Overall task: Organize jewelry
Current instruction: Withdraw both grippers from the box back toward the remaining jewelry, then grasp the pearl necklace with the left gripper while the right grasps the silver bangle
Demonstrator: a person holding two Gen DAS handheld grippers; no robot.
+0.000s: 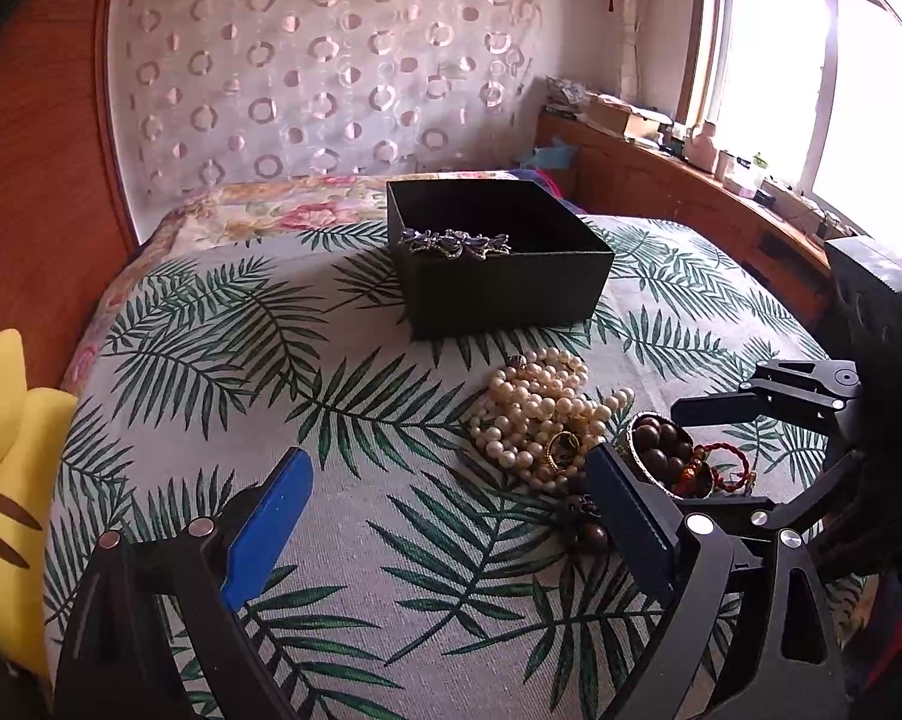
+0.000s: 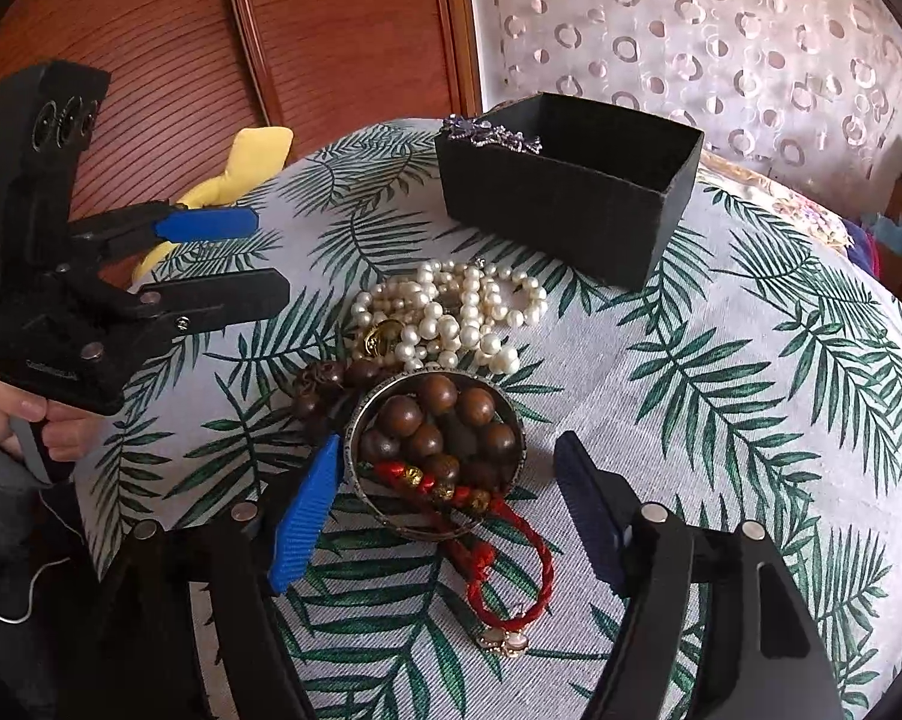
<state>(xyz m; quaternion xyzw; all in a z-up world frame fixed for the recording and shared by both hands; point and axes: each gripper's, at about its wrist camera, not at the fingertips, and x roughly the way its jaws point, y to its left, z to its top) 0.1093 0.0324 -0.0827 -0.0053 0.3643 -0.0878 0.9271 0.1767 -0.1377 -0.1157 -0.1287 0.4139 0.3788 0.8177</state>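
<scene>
A black open box (image 1: pixel 499 258) (image 2: pixel 571 192) stands on the leaf-print cloth with a dark jewelled piece (image 1: pixel 457 242) (image 2: pixel 490 133) draped over its rim. In front lies a pile: a pearl necklace (image 1: pixel 541 414) (image 2: pixel 463 312), a gold ring (image 1: pixel 562 449) (image 2: pixel 382 336), a metal bangle (image 2: pixel 355 432) around brown wooden beads (image 1: pixel 661 450) (image 2: pixel 439 420), and a red cord bracelet (image 2: pixel 511 564). My left gripper (image 1: pixel 445 534) (image 2: pixel 265 258) is open, left of the pile. My right gripper (image 2: pixel 445 510) (image 1: pixel 715 450) is open, its fingers either side of the bangle and beads.
A yellow plush toy (image 1: pixel 7 480) (image 2: pixel 241 168) lies at the cloth's left edge. A wooden wardrobe (image 2: pixel 211 48) stands behind. A floral bedspread (image 1: pixel 259 210) and a cluttered wooden sill (image 1: pixel 691 174) under the window lie beyond the box.
</scene>
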